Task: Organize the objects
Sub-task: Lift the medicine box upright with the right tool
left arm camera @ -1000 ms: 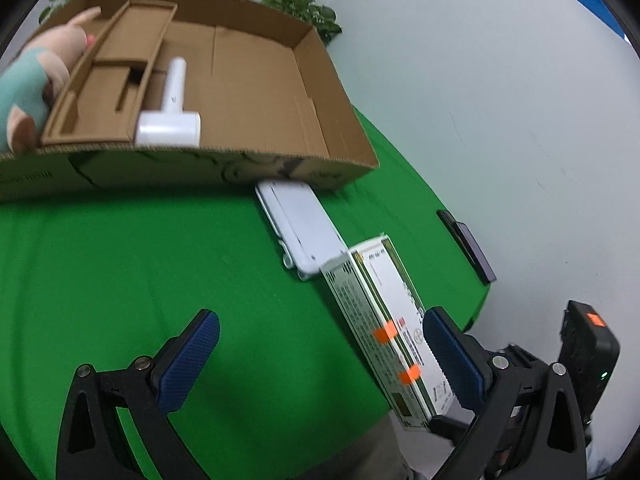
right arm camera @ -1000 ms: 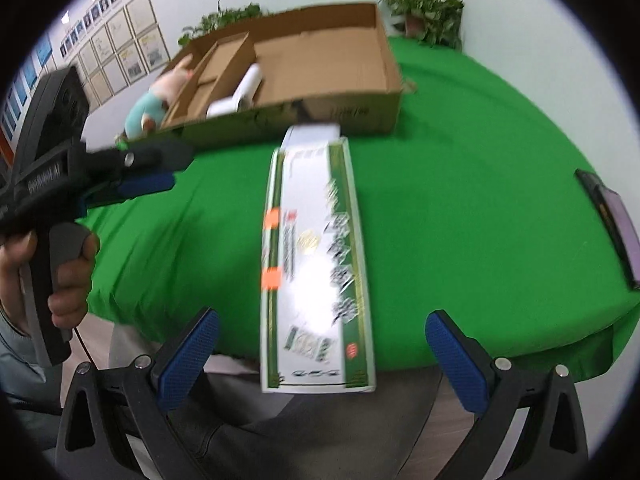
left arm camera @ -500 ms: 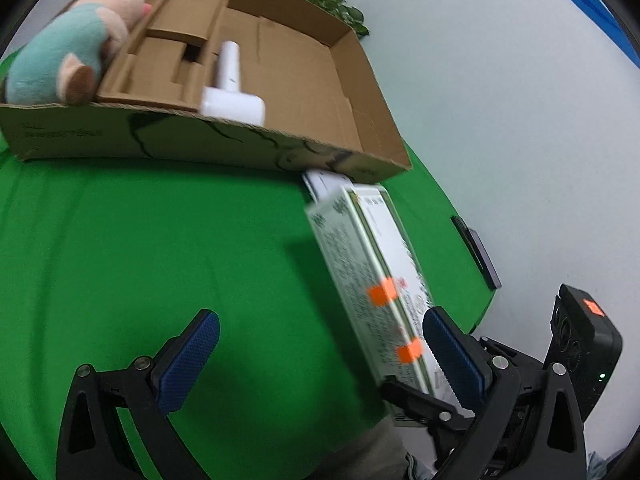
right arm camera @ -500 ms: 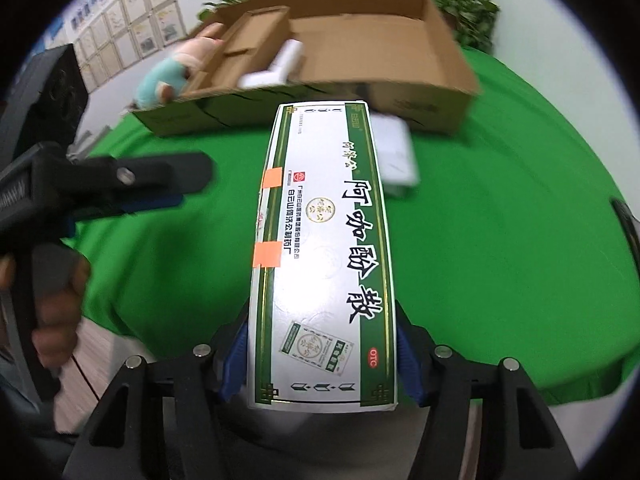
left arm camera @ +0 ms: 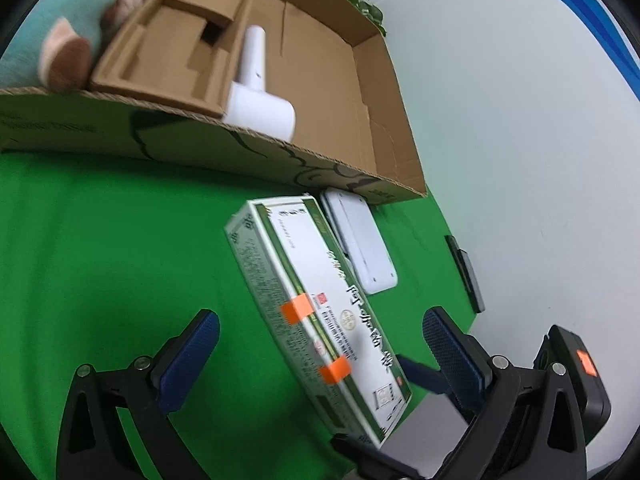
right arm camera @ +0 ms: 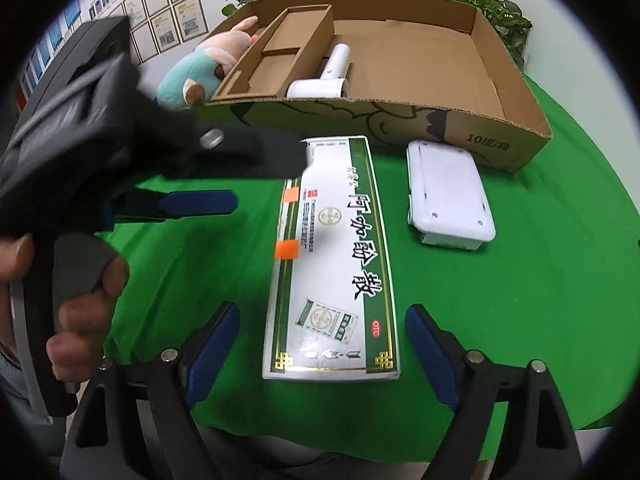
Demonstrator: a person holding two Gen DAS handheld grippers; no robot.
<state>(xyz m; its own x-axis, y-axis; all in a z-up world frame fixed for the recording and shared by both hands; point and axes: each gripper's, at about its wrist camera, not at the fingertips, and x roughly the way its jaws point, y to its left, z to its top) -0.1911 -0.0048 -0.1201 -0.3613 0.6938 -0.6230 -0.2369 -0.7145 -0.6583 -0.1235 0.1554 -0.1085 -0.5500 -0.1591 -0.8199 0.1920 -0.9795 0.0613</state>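
Observation:
A long green-and-white medicine box (right arm camera: 332, 260) with two orange tabs lies flat on the green cloth, pointing toward the cardboard box (right arm camera: 400, 120). My right gripper (right arm camera: 322, 348) straddles its near end. The jaws are opening, and a gap shows between each blue pad and the medicine box. My left gripper (right arm camera: 266, 182) hovers open to the left of the medicine box, with a hand around its handle. In the left wrist view the medicine box (left arm camera: 320, 312) lies ahead of the open left gripper (left arm camera: 320, 352), whose pads touch nothing.
The cardboard box (left arm camera: 240, 148) holds a white hair-dryer-like device (right arm camera: 320, 88) and a cardboard insert (right arm camera: 280, 48), with a plush toy (right arm camera: 192, 76) at its left end. A white flat case (right arm camera: 448, 196) lies right of the medicine box. A dark phone (left arm camera: 466, 276) sits at the cloth's edge.
Half a second ago my right gripper was shut on the medicine box; now the box rests on the cloth with the jaws off it. The left gripper has moved closer to the cardboard box.

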